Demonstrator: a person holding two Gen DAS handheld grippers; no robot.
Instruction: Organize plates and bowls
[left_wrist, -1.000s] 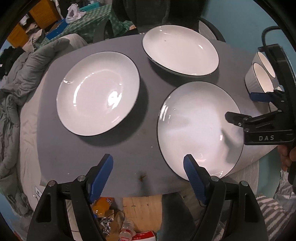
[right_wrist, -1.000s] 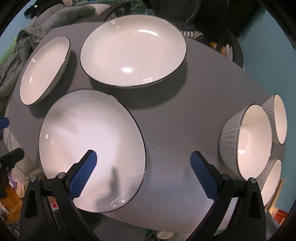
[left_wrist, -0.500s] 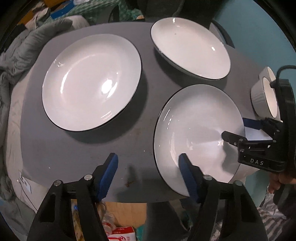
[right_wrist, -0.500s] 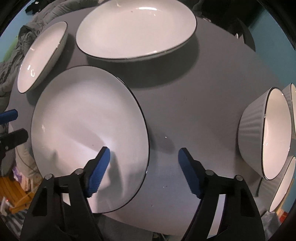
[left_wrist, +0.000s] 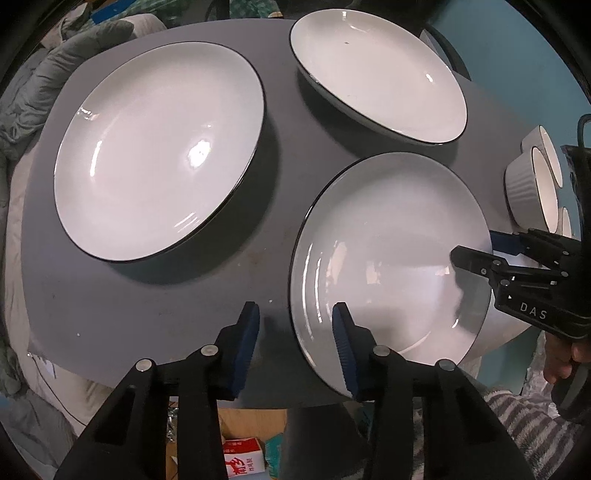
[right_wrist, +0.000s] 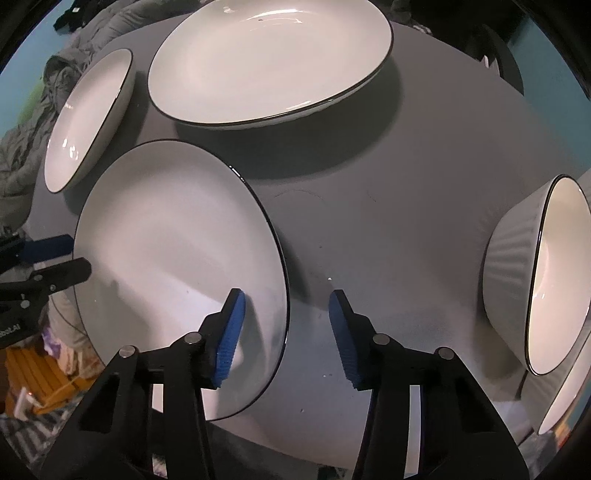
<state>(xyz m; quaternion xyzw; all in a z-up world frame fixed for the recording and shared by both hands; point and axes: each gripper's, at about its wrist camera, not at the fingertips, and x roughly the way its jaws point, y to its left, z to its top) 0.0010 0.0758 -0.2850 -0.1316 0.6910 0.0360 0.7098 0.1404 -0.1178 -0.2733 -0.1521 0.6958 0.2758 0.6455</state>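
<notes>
Plates and bowls sit on a grey tabletop (left_wrist: 147, 295). Nearest in both views is one white plate with a thin dark rim (left_wrist: 388, 258) (right_wrist: 177, 266), at the lower right of the left wrist view and lower left of the right wrist view, lying at the near edge of the table.

Left gripper (left_wrist: 295, 347) straddles that plate's near-left rim: one blue pad is over the white surface, the other over the bare grey top. Its jaws have just been closing and stand part-way apart, with the rim between them; the pads do not yet visibly press on it.

Right gripper (right_wrist: 286, 339) straddles the opposite rim in the same way, left pad above the plate, right pad above the table. Its jaws have likewise just been closing and remain apart around the rim, not clamped. It also shows at the right edge of the left wrist view, held by a hand (left_wrist: 561, 354).

Farther off, a second plate (left_wrist: 159, 147) lies at the upper left of the left wrist view, and a third plate (left_wrist: 376, 70) (right_wrist: 269, 59) at the top. Ribbed bowls (left_wrist: 532, 188) (right_wrist: 535, 273) stand together at the right edge. Grey bedding (left_wrist: 22, 103) is bunched beyond the table at the left.
</notes>
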